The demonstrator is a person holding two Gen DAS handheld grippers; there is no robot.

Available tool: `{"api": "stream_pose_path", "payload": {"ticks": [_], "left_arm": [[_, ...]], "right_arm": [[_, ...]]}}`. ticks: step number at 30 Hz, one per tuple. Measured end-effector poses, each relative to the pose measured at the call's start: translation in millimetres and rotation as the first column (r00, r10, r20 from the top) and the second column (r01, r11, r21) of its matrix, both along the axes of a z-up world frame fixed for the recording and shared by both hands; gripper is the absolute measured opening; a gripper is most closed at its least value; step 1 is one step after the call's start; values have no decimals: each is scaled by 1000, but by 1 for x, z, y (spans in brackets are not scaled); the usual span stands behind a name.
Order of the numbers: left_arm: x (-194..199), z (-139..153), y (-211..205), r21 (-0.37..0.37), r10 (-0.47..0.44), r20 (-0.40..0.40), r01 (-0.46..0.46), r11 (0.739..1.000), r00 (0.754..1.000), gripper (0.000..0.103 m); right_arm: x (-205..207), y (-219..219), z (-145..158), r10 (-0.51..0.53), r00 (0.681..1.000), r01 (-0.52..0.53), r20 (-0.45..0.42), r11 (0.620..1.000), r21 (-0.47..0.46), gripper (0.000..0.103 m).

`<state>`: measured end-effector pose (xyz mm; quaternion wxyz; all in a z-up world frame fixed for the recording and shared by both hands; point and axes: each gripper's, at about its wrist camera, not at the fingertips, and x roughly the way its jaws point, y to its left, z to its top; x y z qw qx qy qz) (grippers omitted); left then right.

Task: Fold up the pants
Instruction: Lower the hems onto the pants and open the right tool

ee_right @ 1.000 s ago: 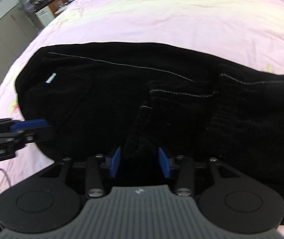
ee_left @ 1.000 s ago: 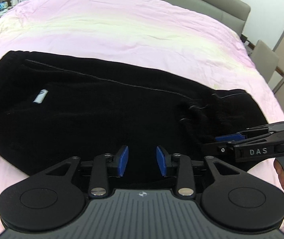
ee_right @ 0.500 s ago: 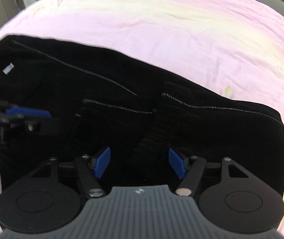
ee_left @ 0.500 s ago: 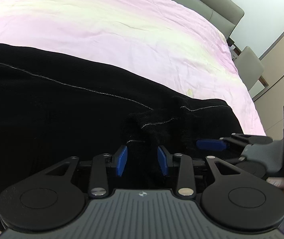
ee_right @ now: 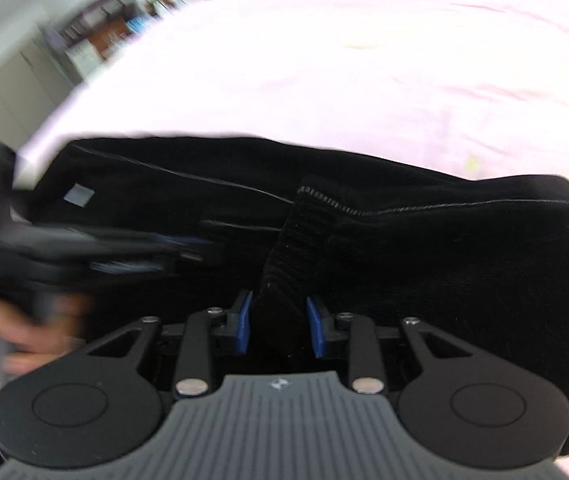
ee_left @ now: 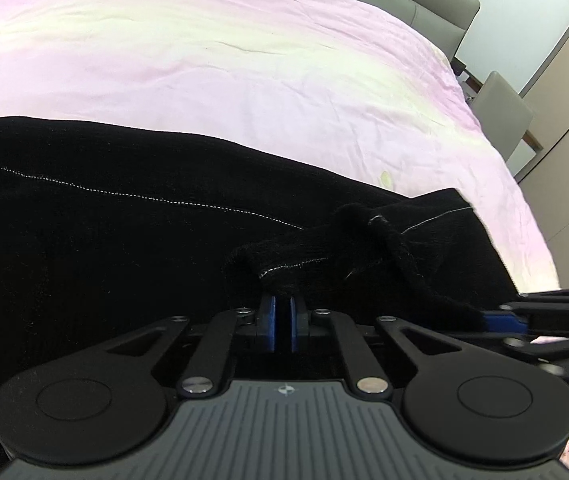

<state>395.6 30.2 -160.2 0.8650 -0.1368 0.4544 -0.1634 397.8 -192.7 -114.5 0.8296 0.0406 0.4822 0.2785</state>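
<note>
A: Grippers first, nearest the lens. Left gripper (ee_left: 282, 320) has its blue pads pressed together on a pinched ridge of the black ribbed-knit pants (ee_left: 124, 240), near the stitched cuff edge (ee_left: 296, 267).

B: And right gripper (ee_right: 278, 326)?

A: Narrow gap, jaws closing, a ribbed fold of the same pants standing between the blue pads (ee_right: 244, 326). Contact looks partial; I can't call it a firm clamp yet. Frame is motion-blurred too.

B: Where do the pants sit?

A: Flat on the pink-and-pale-yellow bedsheet (ee_left: 244, 80), at the near edge of the bed, lying sideways as one long dark band. Small white label (ee_right: 79, 194) shows at the far left end.

B: Progress?

A: Early-to-middle, my guess. Legs look stacked lengthwise, one hem end already doubled over the middle. Remaining: secure both pinches, lift, carry that end across, flatten.

B: Beyond?

A: Bare sheet, then grey upholstered headboard (ee_left: 424, 4).
</note>
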Motion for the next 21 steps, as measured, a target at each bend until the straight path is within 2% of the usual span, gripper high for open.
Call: {"api": "stream_pose_path", "payload": {"ticks": [3, 6, 8, 9, 10, 13, 17, 18, 21], "left_arm": [[-4, 6, 17, -52, 58, -25, -59, 997, 998, 15], [-14, 18, 35, -63, 88, -29, -90, 994, 996, 23], [-17, 24, 41, -63, 92, -35, -94, 994, 995, 32], [-20, 27, 43, -63, 94, -38, -96, 993, 995, 42], [-20, 28, 44, -68, 98, -39, -100, 993, 994, 51], [-14, 28, 36, -78, 95, -47, -98, 992, 994, 65], [-8, 22, 17, -79, 89, -65, -94, 992, 994, 71], [-6, 19, 11, -66, 89, -72, -93, 993, 993, 75], [-3, 12, -3, 0, 98, -108, -98, 995, 989, 76]], "right_arm": [[-12, 16, 17, 32, 999, -33, 22, 998, 49, 25], [-20, 31, 8, 14, 999, -16, 29, 999, 40, 25], [-19, 29, -3, -11, 1000, 11, 1, 998, 67, 25], [-17, 36, -12, -12, 1000, 12, -5, 998, 61, 25], [-18, 41, -18, -10, 1000, 10, -6, 999, 45, 25], [-19, 52, -43, -8, 1000, 7, -26, 999, -32, 27], [-19, 57, -44, 3, 1000, -4, -16, 1000, -16, 37], [-18, 59, -44, 4, 1000, -4, -22, 1000, -3, 46], [-20, 59, -34, 19, 1000, -19, -8, 1000, -13, 52]]}}
